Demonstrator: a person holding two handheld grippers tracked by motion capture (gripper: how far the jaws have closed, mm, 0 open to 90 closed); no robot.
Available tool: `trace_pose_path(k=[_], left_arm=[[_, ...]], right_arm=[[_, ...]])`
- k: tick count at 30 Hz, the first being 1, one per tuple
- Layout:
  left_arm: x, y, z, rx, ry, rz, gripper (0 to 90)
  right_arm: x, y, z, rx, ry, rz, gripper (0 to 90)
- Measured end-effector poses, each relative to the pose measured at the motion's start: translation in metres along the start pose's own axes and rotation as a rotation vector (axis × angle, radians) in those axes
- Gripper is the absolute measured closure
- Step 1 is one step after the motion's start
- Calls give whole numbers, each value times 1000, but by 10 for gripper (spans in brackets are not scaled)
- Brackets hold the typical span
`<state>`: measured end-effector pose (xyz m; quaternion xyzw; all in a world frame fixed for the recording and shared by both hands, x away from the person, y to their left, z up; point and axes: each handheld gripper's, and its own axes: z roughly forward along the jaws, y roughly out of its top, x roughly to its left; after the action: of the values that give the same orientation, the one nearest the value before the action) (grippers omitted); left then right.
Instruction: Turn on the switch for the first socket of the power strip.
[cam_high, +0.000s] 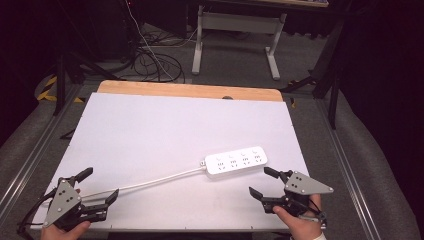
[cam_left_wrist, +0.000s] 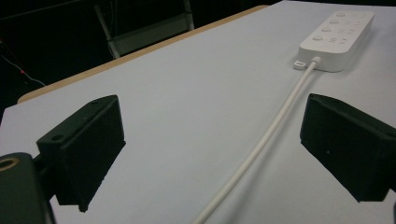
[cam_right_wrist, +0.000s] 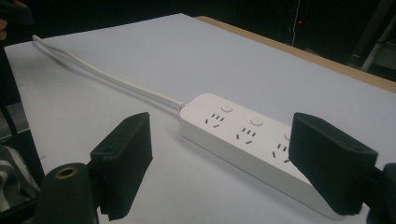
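Observation:
A white power strip (cam_high: 235, 161) with several sockets and buttons lies on the white table top (cam_high: 165, 130), right of centre. Its white cable (cam_high: 150, 182) runs left toward the front left corner. My left gripper (cam_high: 98, 185) rests at that corner, open, with the cable (cam_left_wrist: 261, 144) lying on the table between its jaws, untouched. My right gripper (cam_high: 263, 181) stands open just in front of the strip's right end. In the right gripper view the power strip (cam_right_wrist: 243, 140) lies between the spread jaws, and the cable (cam_right_wrist: 107, 77) trails away to the far left.
The white sheet covers a wooden table whose far edge (cam_high: 190, 90) shows bare. Metal rails (cam_high: 350, 165) run along both sides. Behind the table stand a white desk frame (cam_high: 237, 30) and loose cables (cam_high: 155, 60) on the floor.

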<state>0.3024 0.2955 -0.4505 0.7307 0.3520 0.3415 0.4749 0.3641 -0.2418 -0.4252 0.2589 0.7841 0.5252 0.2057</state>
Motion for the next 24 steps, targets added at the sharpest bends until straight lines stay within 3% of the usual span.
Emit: trace_pose_path(k=[24], left_arm=[[1, 0, -1, 1, -1, 16, 71]], right_arm=[[-12, 41, 44, 27, 47, -10, 216]])
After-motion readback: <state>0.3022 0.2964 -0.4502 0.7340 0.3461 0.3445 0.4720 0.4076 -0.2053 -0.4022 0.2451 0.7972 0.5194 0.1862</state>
